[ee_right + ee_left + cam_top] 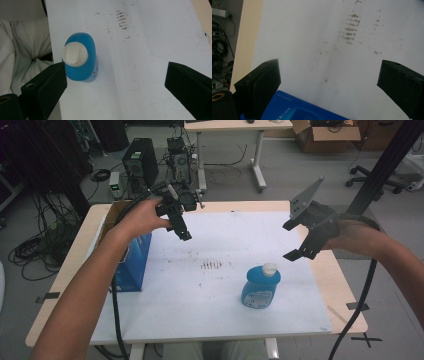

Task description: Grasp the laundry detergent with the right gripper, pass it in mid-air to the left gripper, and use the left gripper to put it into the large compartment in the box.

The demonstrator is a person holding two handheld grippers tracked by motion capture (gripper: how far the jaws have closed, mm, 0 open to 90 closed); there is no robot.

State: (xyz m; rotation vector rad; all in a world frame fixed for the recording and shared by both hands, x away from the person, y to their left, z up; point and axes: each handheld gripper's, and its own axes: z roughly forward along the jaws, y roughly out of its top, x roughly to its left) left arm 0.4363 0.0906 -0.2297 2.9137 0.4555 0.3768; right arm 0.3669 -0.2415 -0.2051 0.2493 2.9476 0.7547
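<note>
A blue bottle with a white cap stands upright on the white sheet, right of centre. My right gripper hovers open above and to the right of it. In the right gripper view the bottle is seen from above, just beside the left jaw, and the gripper holds nothing. My left gripper hangs open over the sheet's far left part, near a blue box. That box's top corner lies low between the jaws of the left gripper.
Brown smudges mark the sheet's middle. The blue box stands at the table's left edge. Behind the table are a computer tower, floor cables and another desk. A black post rises at the right.
</note>
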